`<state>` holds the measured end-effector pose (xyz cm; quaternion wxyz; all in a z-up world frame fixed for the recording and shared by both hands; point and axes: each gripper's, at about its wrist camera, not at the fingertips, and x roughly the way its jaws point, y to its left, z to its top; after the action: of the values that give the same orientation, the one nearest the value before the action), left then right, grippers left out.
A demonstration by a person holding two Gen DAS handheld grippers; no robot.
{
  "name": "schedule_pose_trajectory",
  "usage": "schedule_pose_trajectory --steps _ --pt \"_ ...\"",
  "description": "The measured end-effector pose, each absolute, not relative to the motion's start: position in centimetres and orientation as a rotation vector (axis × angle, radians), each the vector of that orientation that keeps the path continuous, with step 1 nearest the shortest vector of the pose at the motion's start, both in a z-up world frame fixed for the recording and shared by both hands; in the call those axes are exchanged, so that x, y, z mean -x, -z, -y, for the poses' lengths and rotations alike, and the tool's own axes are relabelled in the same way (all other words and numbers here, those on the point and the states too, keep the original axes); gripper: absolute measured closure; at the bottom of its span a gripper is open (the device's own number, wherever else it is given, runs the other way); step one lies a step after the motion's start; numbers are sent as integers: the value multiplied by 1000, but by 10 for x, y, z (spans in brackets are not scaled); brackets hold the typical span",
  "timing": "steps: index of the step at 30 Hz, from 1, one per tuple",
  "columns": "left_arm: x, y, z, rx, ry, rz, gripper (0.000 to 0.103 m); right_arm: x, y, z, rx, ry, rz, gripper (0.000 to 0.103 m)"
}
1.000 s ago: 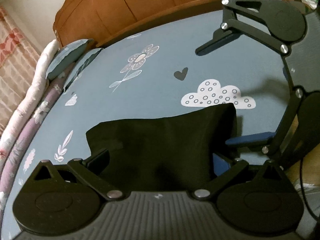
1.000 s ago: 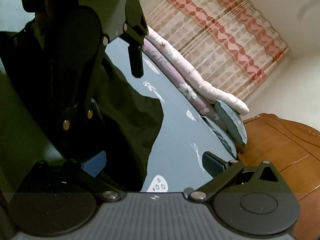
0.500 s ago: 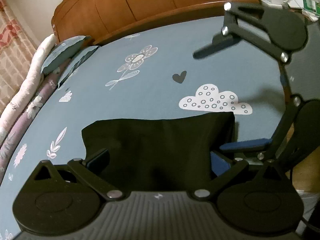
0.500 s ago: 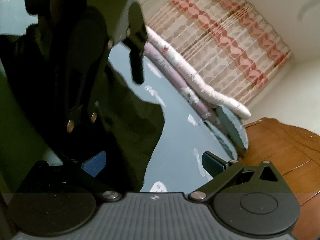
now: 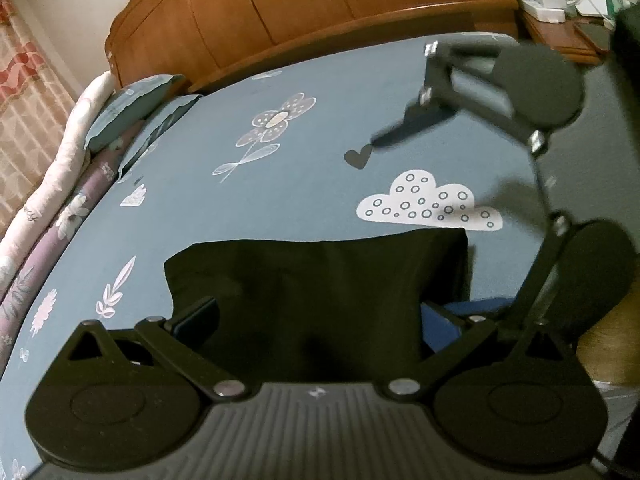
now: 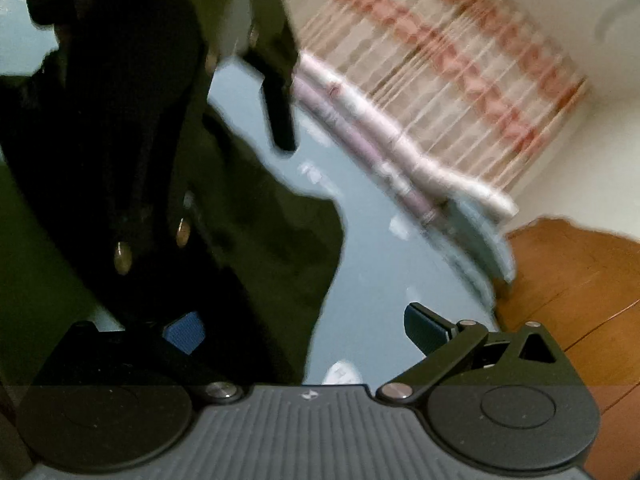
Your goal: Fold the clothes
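Observation:
A black garment (image 5: 320, 288) lies folded into a rough rectangle on the blue patterned bedsheet (image 5: 280, 200). My left gripper (image 5: 318, 320) is open over its near edge, one finger at each side of the cloth. My right gripper (image 5: 408, 224) is open at the garment's right end, its blue-padded lower finger (image 5: 484, 304) beside the fold. In the blurred right wrist view, the right gripper (image 6: 304, 328) is open with the dark garment (image 6: 260, 240) under its left side. One finger (image 6: 280, 120) of the left gripper hangs ahead.
A wooden headboard (image 5: 320, 8) bounds the far side of the bed. Pillows (image 5: 128, 108) and a rolled floral quilt (image 5: 52, 184) line the left edge, with a striped curtain (image 6: 460, 80) behind. A nightstand (image 5: 560, 28) with small items stands at the far right.
The right gripper has swung, so its view is now blurred and its upper finger sits lower over the sheet. The left view has drawn back slightly. The garment has stayed in place.

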<state>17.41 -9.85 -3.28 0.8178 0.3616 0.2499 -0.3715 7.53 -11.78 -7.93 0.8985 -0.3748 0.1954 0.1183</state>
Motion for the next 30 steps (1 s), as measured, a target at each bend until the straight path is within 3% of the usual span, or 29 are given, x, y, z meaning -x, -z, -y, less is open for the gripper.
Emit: schedule_pose_trajectory --steps 18,30 --pt "-186 5 77 -670 851 -585 1 -85 81 151 834 -143 -511 0" --pt "-198 51 28 -510 678 -827 1 -97 37 160 793 -210 -605 0"
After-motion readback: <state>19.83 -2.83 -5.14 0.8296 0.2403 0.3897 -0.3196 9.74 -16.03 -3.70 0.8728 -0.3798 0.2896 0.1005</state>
